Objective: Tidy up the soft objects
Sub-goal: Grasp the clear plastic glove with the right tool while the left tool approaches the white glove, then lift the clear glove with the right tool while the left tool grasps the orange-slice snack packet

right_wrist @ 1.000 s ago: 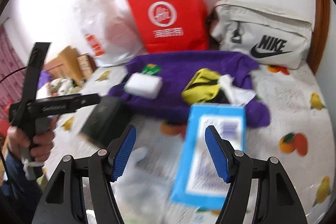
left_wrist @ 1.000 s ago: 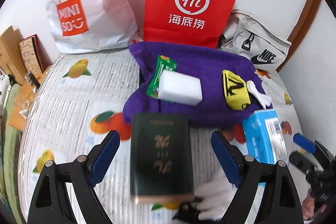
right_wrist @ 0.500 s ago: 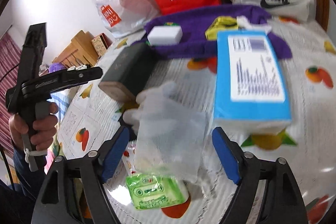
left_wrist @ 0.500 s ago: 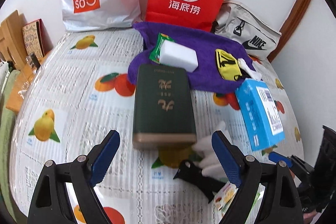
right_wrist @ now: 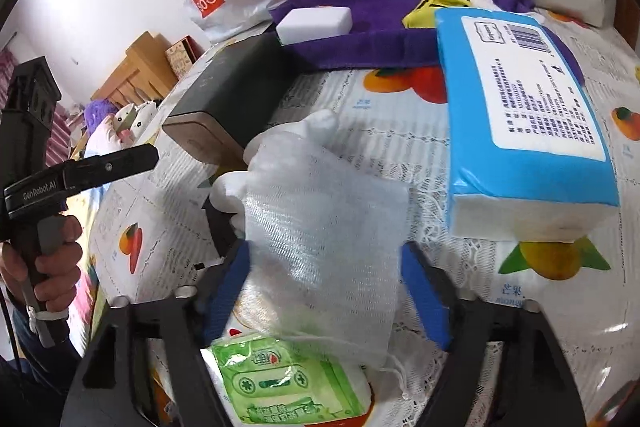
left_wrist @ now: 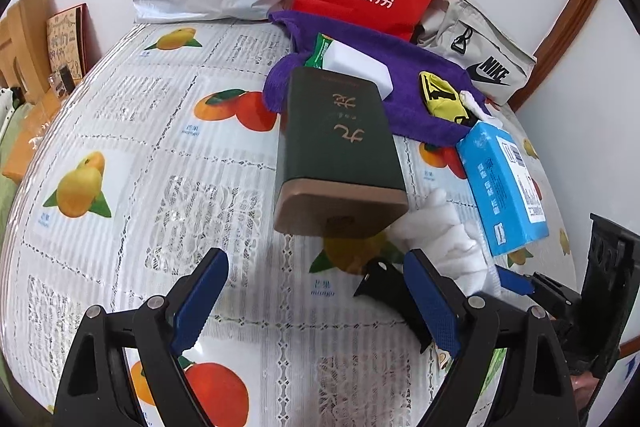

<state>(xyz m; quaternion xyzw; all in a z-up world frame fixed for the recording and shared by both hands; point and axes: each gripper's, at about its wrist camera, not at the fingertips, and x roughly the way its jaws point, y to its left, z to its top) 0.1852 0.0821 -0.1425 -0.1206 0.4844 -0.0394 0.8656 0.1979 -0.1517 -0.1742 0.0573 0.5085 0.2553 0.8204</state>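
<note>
- Right gripper [right_wrist: 324,291] has dropped over the white mesh glove [right_wrist: 320,227], jaws spread and straddling it, poised to grab.
- Left gripper [left_wrist: 316,303] hovers agape, empty, before the dark green box [left_wrist: 340,155].

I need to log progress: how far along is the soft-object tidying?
Possibly done: the white sponge and yellow pouch lie on the purple towel. In hand: nothing; the right hand-held gripper is open around the white gauze glove. Left: glove, blue tissue pack, green wipes.
</note>
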